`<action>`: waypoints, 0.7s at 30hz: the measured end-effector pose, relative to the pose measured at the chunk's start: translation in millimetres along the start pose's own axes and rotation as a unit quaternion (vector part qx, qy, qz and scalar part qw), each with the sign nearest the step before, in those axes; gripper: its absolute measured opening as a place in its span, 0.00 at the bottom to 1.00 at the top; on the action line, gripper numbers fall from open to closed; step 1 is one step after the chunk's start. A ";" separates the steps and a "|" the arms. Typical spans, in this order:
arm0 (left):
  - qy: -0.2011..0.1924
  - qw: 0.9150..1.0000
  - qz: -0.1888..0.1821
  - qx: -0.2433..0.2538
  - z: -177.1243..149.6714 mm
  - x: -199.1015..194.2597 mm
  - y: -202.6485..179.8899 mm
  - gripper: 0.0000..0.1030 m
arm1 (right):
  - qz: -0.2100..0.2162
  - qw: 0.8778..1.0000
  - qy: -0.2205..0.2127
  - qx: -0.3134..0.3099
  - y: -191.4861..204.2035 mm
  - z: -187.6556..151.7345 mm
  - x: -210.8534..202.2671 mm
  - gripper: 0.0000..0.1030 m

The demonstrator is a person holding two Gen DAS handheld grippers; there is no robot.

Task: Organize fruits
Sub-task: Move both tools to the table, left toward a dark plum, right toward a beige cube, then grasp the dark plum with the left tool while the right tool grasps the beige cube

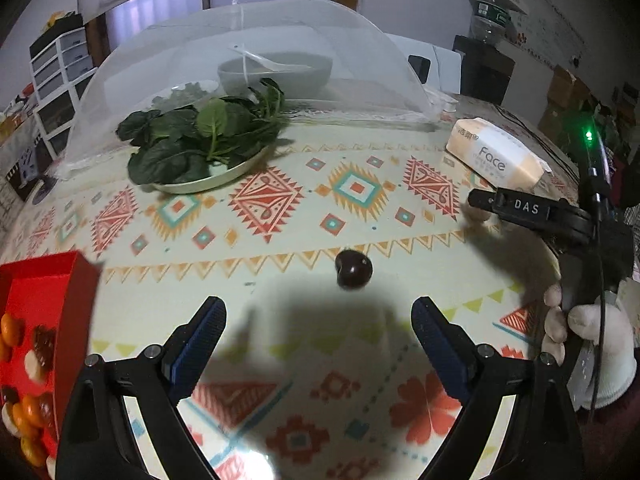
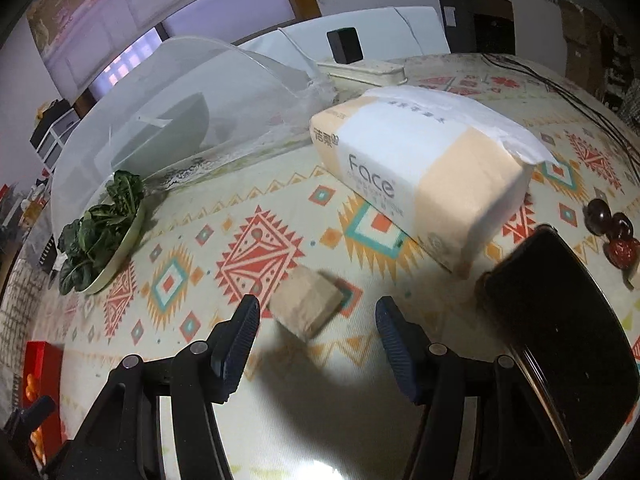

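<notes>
Dark round fruit [image 1: 354, 275] lies loose on the patterned tablecloth [image 1: 280, 216], just ahead of the left gripper [image 1: 319, 322] and slightly right of centre; jaws wide apart, holding nothing, and the left is the nearer. It's near-round with no clear long axis, notch facing left. Right gripper [image 2: 316, 326] is part open and empty, with a tan block [image 2: 308, 306] between its tips, apparently untouched; red box [image 1: 44, 300] of sorted fruit sits far left.

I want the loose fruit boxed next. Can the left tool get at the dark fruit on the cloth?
Probably yes. The dark fruit lies alone on the cloth just ahead of the open left tool, with nothing between them; the right tool is off to the side.
</notes>
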State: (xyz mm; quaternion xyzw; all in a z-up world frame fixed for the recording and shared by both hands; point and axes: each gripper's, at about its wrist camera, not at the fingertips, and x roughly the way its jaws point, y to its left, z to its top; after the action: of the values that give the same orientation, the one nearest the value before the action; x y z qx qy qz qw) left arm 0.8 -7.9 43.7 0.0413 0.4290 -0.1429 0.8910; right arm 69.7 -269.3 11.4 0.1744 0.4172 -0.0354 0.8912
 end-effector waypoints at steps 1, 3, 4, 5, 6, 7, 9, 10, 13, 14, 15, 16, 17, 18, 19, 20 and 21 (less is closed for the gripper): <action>0.000 1.000 0.002 0.001 2.0 4.3 -1.0 0.91 | -0.002 1.000 -0.004 -0.005 1.4 -0.5 0.5 0.51; 0.001 1.000 0.001 0.000 5.5 11.9 -3.2 0.91 | 0.002 1.000 -0.005 -0.012 3.7 -1.6 1.2 0.42; 0.002 1.000 0.000 0.001 6.6 15.2 -4.3 0.91 | 0.000 1.000 -0.006 -0.014 4.5 -1.9 1.1 0.42; 0.003 1.000 0.000 0.004 8.1 19.5 -6.1 0.91 | 0.000 1.000 -0.009 -0.016 4.9 -2.2 0.2 0.42; 0.003 1.000 0.001 0.005 9.0 22.2 -6.9 0.91 | 0.001 1.000 -0.011 -0.016 4.8 -2.2 -0.7 0.42; 0.003 1.000 0.000 0.009 10.0 25.6 -9.1 0.91 | 0.002 1.000 -0.013 -0.015 4.1 -2.2 -1.6 0.42; 0.003 1.000 -0.003 0.017 11.3 30.9 -13.6 0.81 | 0.007 1.000 -0.016 -0.012 1.4 -2.4 -3.6 0.42; 0.006 1.000 -0.004 0.023 12.0 34.8 -16.3 0.77 | 0.009 1.000 -0.016 -0.010 0.1 -2.3 -4.0 0.42; 0.020 0.999 -0.013 0.029 13.1 46.5 -21.3 0.60 | 0.017 1.000 -0.015 -0.003 -3.3 -2.6 -4.5 0.42; 0.025 0.999 -0.013 0.030 12.8 50.1 -22.8 0.53 | 0.019 1.000 -0.015 -0.001 -4.3 -2.8 -5.2 0.42; 0.031 0.999 -0.014 0.028 12.4 54.3 -22.8 0.45 | 0.020 1.000 -0.016 -0.001 -4.8 -3.0 -5.9 0.42; 0.024 0.999 -0.008 0.030 12.0 54.2 -23.2 0.42 | 0.021 1.000 -0.016 -0.001 -4.9 -3.1 -6.5 0.42; 0.023 0.999 -0.006 0.031 11.7 54.7 -23.4 0.31 | 0.021 1.000 -0.017 -0.002 -4.9 -3.2 -7.3 0.42; 0.023 0.999 -0.009 0.030 11.4 54.5 -22.7 0.24 | 0.022 1.000 -0.019 -0.003 -4.5 -3.3 -8.4 0.42; 0.021 0.999 -0.016 0.025 11.5 52.8 -21.3 0.24 | 0.022 1.000 -0.020 -0.004 -3.9 -3.3 -9.0 0.42; 0.020 0.999 -0.014 0.022 11.8 51.2 -20.2 0.24 | 0.022 1.000 -0.022 -0.006 -3.0 -3.5 -9.9 0.42; 0.013 1.000 -0.012 0.017 11.2 47.5 -18.0 0.24 | 0.023 0.999 -0.022 -0.007 -2.4 -3.6 -10.4 0.42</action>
State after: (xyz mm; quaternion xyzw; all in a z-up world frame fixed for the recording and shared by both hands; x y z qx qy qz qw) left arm 32.0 -37.8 14.7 0.0533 0.4384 -0.1601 0.8828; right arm 59.7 -271.2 16.5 0.1771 0.3933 -0.0161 0.9021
